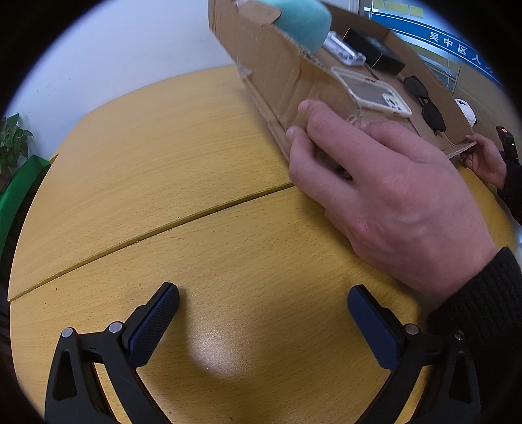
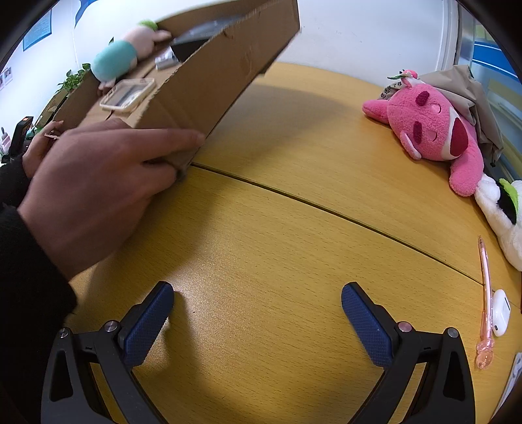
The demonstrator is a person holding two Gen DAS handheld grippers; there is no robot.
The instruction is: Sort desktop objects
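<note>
Two bare hands [image 1: 391, 182] hold a shallow cardboard box [image 1: 277, 65] tilted above the yellow wooden table [image 1: 163, 195]. In it lie a teal plush toy [image 1: 300, 19], a clear phone case [image 1: 372, 91], black sunglasses [image 1: 424, 104], a black box [image 1: 372, 49] and a silvery item [image 1: 342, 49]. The box [image 2: 208, 75] and hand [image 2: 98, 182] also show in the right wrist view. My left gripper [image 1: 262, 303] is open and empty over the table. My right gripper [image 2: 257, 300] is open and empty too.
A pink plush toy [image 2: 437, 130] lies at the table's right with beige cloth [image 2: 469, 91] behind it. A white plush [image 2: 502, 215], a pink pen [image 2: 486, 293] and a white earbud case [image 2: 500, 313] lie near the right edge. A potted plant [image 1: 13, 140] stands at the left.
</note>
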